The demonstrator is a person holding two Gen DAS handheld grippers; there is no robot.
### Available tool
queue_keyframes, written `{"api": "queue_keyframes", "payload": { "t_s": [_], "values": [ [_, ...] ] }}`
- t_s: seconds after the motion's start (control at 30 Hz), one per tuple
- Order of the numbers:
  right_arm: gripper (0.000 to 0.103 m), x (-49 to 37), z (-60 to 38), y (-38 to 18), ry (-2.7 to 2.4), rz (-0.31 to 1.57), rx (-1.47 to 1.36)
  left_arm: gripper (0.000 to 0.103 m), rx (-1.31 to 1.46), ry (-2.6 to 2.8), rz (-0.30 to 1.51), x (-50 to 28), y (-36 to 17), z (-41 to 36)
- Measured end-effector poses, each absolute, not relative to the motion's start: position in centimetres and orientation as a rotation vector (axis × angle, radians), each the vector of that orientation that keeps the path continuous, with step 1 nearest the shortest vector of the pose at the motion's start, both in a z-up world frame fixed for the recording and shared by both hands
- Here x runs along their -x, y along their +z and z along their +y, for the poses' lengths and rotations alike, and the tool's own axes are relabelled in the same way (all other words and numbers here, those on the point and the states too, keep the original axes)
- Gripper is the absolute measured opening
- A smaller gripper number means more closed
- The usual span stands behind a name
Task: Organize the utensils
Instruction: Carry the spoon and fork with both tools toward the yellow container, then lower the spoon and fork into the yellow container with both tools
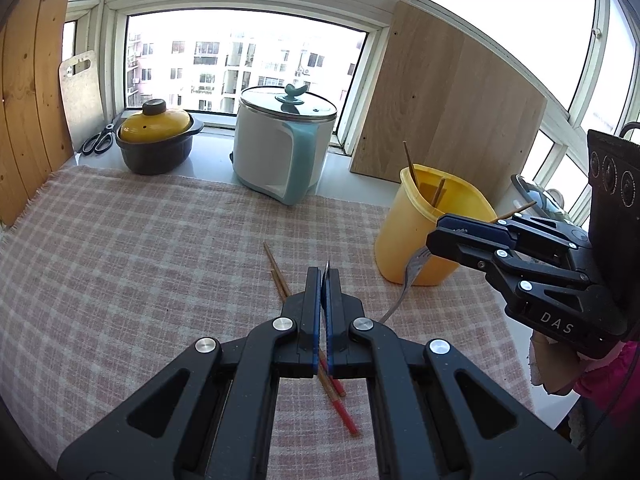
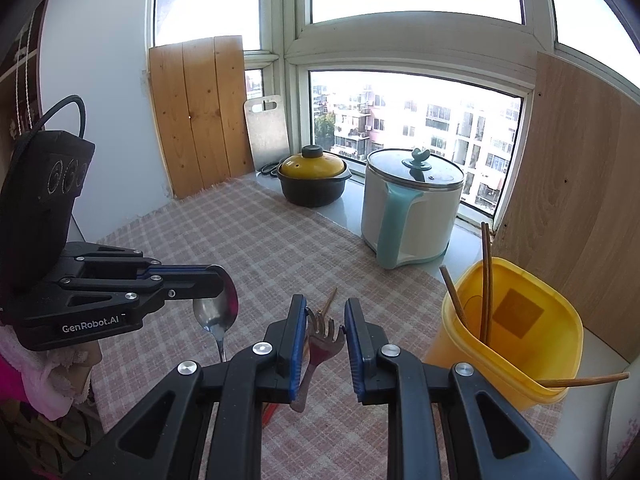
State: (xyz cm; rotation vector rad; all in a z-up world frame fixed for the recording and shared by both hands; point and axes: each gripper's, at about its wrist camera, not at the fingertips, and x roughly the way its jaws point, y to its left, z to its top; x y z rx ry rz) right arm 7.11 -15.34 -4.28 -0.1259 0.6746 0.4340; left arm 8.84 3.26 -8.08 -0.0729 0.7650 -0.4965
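My left gripper [image 1: 325, 276] is shut on a metal spoon [image 2: 218, 314], held edge-on above the checked cloth; it also shows in the right wrist view [image 2: 208, 280]. My right gripper [image 2: 325, 312] is open with a metal fork [image 2: 320, 340] lying between its fingers, tines pointing away. The fork also shows in the left wrist view [image 1: 410, 276], under the right gripper [image 1: 434, 236]. A yellow utensil tub [image 2: 508, 340] holds several wooden chopsticks [image 2: 486, 280] and stands to the right; in the left wrist view [image 1: 424, 224] it is right of centre. Two chopsticks [image 1: 280, 276] lie on the cloth below my left gripper.
A white and teal electric pot [image 1: 280, 148] and a dark casserole with a yellow lid [image 1: 156, 140] stand on the sill at the back. Scissors [image 1: 100, 140] lie at the far left. Wooden boards [image 1: 448, 100] lean against the windows. The checked cloth [image 1: 120, 260] covers the table.
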Motion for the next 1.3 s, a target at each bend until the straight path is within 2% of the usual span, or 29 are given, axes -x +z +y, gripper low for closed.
{"api": "queue_keyframes", "payload": {
  "t_s": [0.8,1.3],
  "values": [
    [0.018,-5.8,-21.4,6.7,0.414,0.500,0.139,0.000,0.012,-0.476,0.544,-10.0,1.3,-2.0],
    [0.018,-6.6,-27.7,9.9,0.374,0.476,0.158,0.000,0.006,-0.450,0.437,-11.4,5.2,-8.6]
  ]
}}
